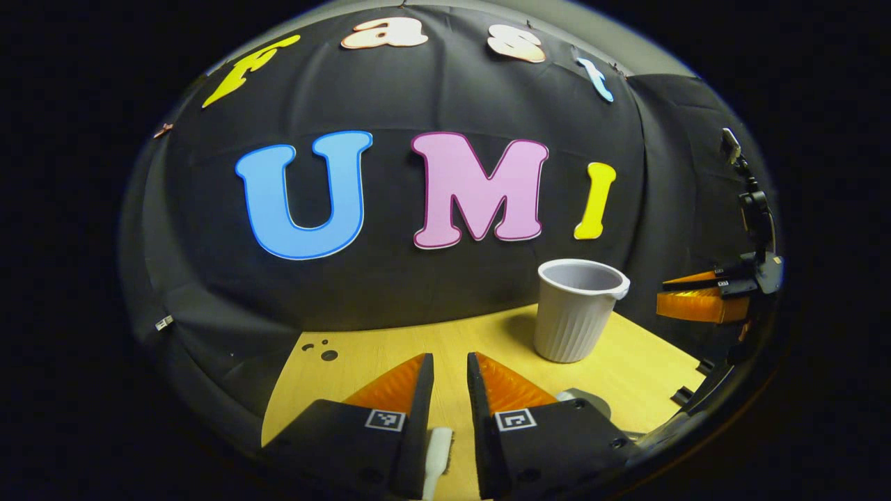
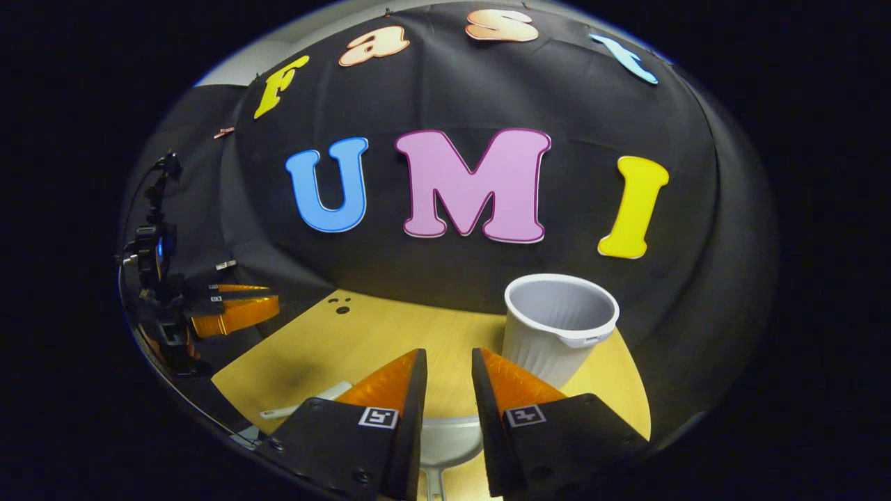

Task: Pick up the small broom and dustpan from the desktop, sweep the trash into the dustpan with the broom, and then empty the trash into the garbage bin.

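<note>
A pale wooden surface lies before us, the ribbed garbage bin upright at centre right. Our left tool sits released above a white handle, cut off at the bottom edge. Our right tool is unclenched over the dustpan, mostly hidden between its fingers. Whether the handle is the broom's, we cannot tell.

Pale wooden desktop, black cloth wall draped behind, dim booth

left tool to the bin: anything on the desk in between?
In the left gripper view, bare desktop runs from the left tool to the garbage bin; a grey rounded piece lies beside the tool's finger, unidentifiable.
</note>
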